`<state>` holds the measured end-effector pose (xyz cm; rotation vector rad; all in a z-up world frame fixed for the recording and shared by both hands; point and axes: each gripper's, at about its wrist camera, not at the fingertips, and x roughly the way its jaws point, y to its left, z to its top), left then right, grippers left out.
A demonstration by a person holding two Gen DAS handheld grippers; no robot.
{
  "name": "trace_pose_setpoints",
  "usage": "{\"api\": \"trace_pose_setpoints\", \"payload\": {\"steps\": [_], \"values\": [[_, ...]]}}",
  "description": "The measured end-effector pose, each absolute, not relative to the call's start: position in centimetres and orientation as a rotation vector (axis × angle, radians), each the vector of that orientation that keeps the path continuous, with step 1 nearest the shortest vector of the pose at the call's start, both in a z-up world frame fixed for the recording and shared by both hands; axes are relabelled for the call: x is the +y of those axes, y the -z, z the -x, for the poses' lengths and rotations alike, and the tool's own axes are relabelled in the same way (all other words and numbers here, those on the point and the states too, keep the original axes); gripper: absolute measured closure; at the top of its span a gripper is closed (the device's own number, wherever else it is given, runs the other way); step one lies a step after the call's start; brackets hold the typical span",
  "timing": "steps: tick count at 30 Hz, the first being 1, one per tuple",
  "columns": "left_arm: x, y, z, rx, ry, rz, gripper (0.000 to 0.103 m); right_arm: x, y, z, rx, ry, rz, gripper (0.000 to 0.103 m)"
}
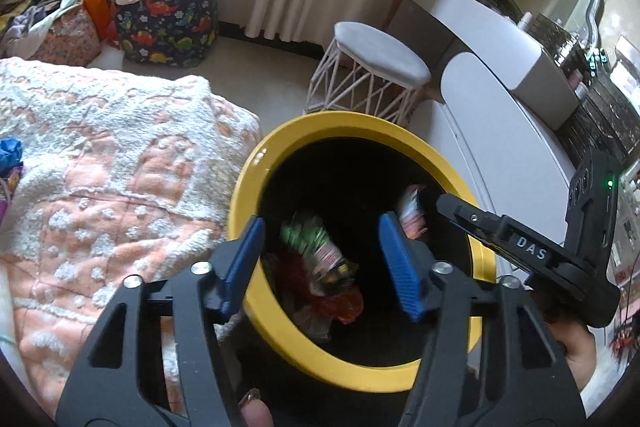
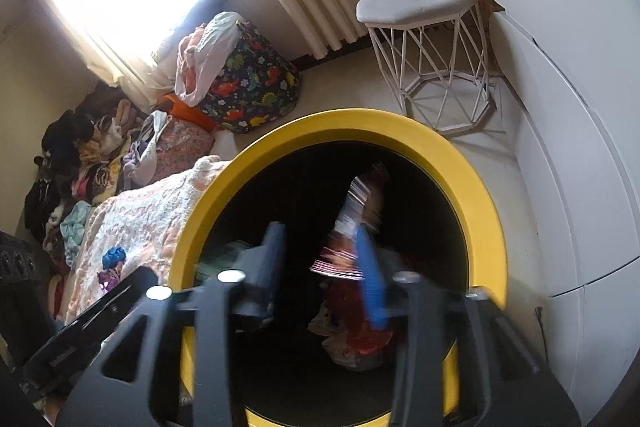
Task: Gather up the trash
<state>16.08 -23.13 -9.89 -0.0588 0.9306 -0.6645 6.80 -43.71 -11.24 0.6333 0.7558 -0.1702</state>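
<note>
A black bin with a yellow rim [image 1: 256, 183] stands beside the bed. My left gripper [image 1: 320, 227] hangs over its mouth, open, blue pads wide apart. A blurred green and white wrapper [image 1: 308, 239] lies loose in the gap below them, touching neither pad. My right gripper [image 2: 319, 231] is open over the same bin [image 2: 476, 195]. A blurred striped wrapper [image 2: 352, 223] is close to its right pad, not pinched. From the left wrist view the right gripper [image 1: 444, 203] reaches in from the right, with a pink wrapper [image 1: 412, 211] by its tip. Red and white wrappers [image 2: 360, 339] lie on the bin's bottom.
A pink and white blanket [image 1: 120, 167] covers the bed left of the bin, with small blue and purple scraps [image 2: 112, 259] on it. A white wire stool [image 1: 372, 75] and white cabinets [image 2: 568, 107] stand behind and right. A dinosaur-print bag [image 1: 168, 23] and clothes piles sit near the curtain.
</note>
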Motion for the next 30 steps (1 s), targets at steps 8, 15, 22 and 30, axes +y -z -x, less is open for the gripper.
{"api": "trace_pose_setpoints", "payload": {"steps": [8,15,22,30], "values": [[-20.4,8.5,-16.0,0.876,0.559,0.053,0.011,-42.2,9.7,-7.1,0.722,0.185,-0.554,0.041],[-17.1,7.1,-15.4,0.819,0.477,0.033,0.011,-40.7,7.7,-7.1,0.655,0.184,-0.475,0.029],[-13.9,5.7,-14.7,0.765,0.406,0.046,0.011,-38.2,5.8,-7.4,0.609,0.149,-0.420,0.025],[-10.5,4.5,-14.1,0.724,0.340,0.065,0.011,-35.0,4.8,-8.0,0.598,0.083,-0.377,0.025]]}}
